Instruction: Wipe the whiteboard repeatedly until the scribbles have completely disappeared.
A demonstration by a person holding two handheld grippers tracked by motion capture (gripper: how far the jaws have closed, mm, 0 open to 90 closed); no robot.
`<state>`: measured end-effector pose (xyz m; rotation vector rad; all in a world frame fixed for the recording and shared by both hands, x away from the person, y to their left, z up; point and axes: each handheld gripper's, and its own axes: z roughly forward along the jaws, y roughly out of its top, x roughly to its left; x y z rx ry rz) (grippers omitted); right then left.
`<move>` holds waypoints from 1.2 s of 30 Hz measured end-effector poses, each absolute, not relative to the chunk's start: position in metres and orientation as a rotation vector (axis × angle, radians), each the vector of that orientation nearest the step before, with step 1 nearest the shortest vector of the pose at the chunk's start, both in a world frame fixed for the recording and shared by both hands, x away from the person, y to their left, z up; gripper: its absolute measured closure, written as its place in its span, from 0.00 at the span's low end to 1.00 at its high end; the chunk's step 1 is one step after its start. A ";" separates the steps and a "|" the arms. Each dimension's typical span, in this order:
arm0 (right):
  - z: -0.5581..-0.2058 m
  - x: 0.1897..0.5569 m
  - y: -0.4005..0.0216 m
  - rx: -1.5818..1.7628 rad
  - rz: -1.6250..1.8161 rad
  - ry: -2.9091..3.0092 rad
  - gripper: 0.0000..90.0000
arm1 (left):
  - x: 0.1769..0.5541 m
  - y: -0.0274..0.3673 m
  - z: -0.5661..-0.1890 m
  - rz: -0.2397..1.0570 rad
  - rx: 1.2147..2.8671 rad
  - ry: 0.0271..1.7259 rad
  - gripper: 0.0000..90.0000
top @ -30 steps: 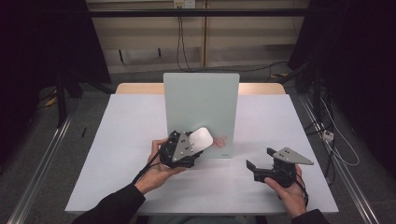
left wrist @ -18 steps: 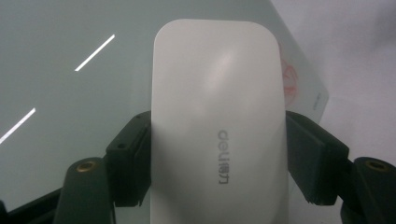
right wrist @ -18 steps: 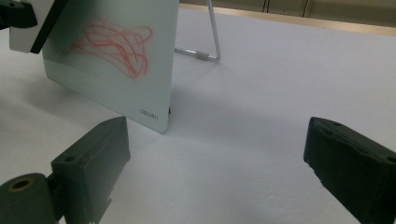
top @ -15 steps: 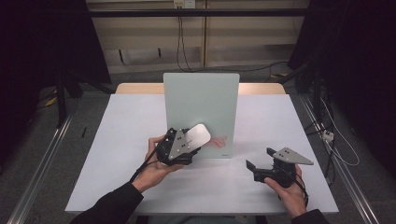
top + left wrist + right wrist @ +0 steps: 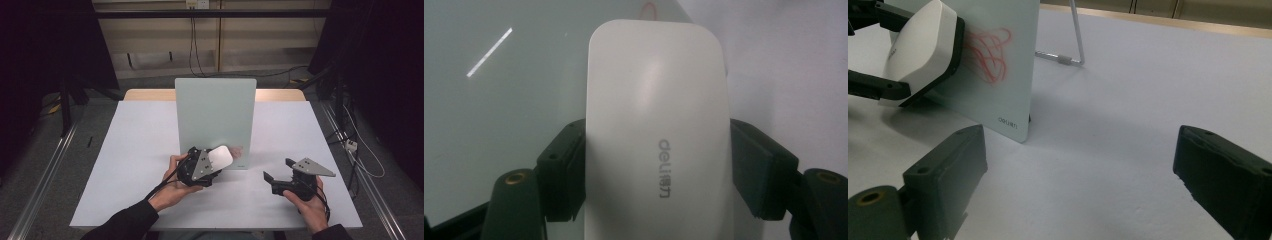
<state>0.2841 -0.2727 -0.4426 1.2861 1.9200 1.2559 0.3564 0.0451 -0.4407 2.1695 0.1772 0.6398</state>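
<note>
- Eraser (image 5: 656,135), white and printed "deli", sits clamped between the jaws of the left gripper (image 5: 200,167), its far end against the upright board (image 5: 215,120).
- Red scribble (image 5: 988,52) marks the board just beside the eraser.
- Right gripper (image 5: 1078,185) has its jaws wide apart with bare table (image 5: 1128,115) between them, the board's lower corner ahead of its left jaw.

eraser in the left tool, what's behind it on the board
Red scribbles on the board, partly showing beside the eraser. Whatever marks lie under the eraser's pad are covered.
</note>
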 end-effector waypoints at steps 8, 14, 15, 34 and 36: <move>-0.443 0.284 -0.273 1.285 1.255 1.920 0.08 | 0.358 0.045 -0.435 0.633 2.161 0.178 0.34; -0.442 0.284 -0.273 1.290 1.256 1.917 0.08 | 0.364 0.047 -0.422 0.655 2.128 0.197 0.34; -0.442 0.284 -0.273 1.289 1.257 1.918 0.08 | 0.365 0.047 -0.419 0.657 2.117 0.205 0.34; -0.442 0.284 -0.273 1.291 1.258 1.916 0.08 | 0.363 0.039 -0.423 0.642 2.116 0.197 0.34; -0.442 0.284 -0.273 1.291 1.259 1.917 0.08 | 0.361 0.036 -0.428 0.632 2.126 0.192 0.34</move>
